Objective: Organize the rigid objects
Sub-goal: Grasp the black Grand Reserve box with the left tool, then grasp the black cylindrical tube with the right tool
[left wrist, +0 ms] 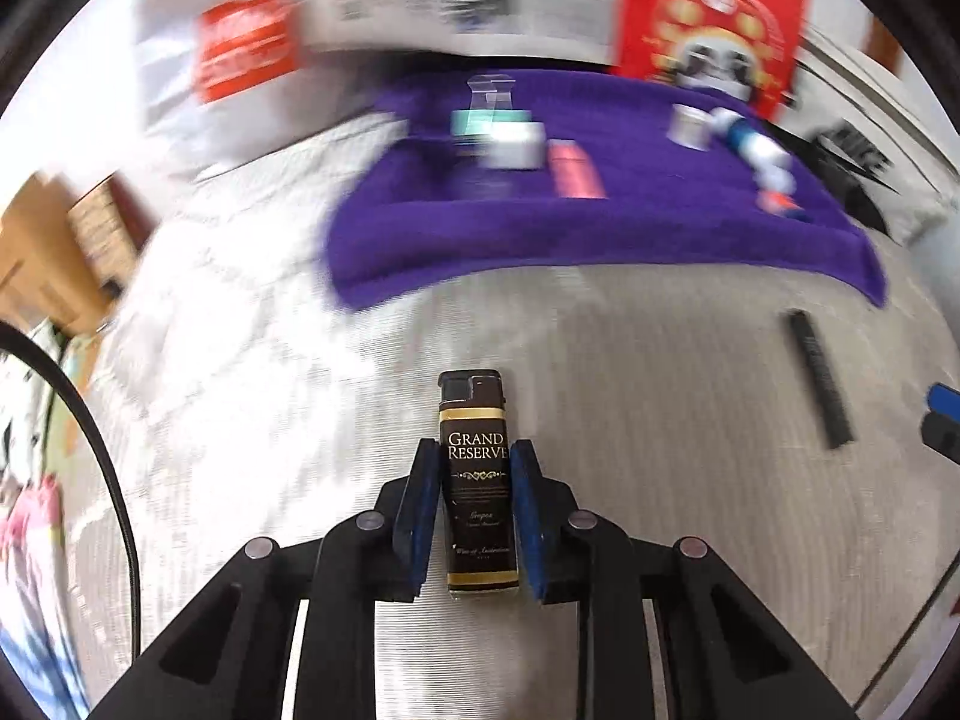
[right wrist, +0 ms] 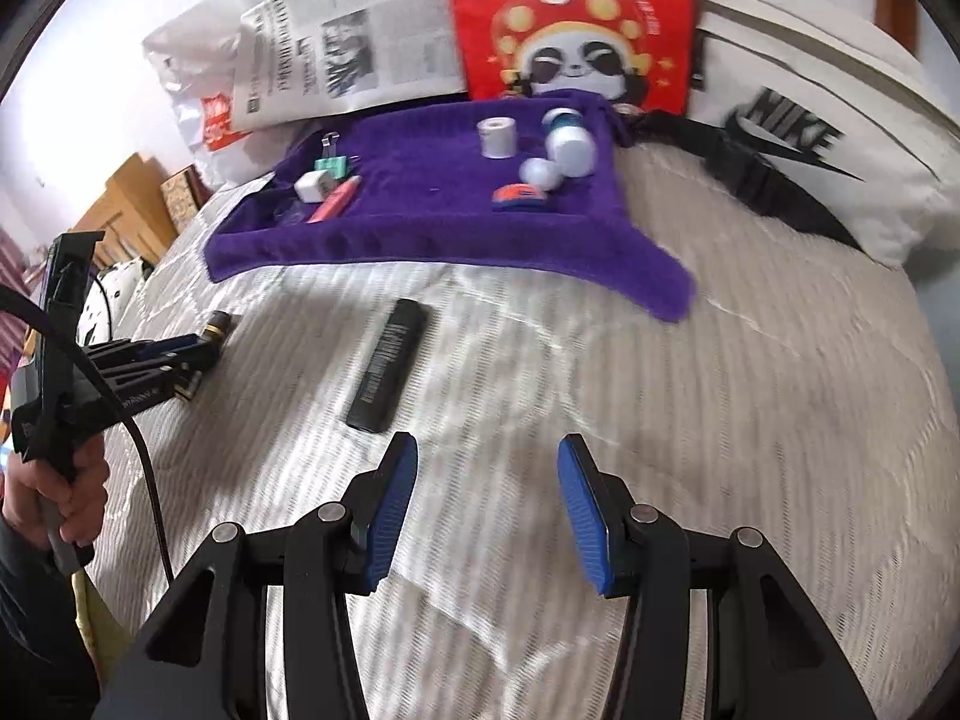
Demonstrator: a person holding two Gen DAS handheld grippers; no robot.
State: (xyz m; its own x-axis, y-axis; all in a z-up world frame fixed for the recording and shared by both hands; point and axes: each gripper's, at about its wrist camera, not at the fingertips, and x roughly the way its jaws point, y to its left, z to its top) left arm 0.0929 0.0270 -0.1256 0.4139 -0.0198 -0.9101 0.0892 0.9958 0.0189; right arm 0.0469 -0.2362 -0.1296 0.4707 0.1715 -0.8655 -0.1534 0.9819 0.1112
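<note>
While the left gripper (left wrist: 474,510) is clamped on the dark Grand Reserve lighter (left wrist: 477,480) above the white bedspread (left wrist: 660,510), the right gripper (right wrist: 486,510) hangs released with nothing between its blue pads (right wrist: 393,510). A black stick-shaped case (right wrist: 389,372) lies on the bedspread just ahead of it, short of the purple towel (right wrist: 420,228) carrying the small items
</note>
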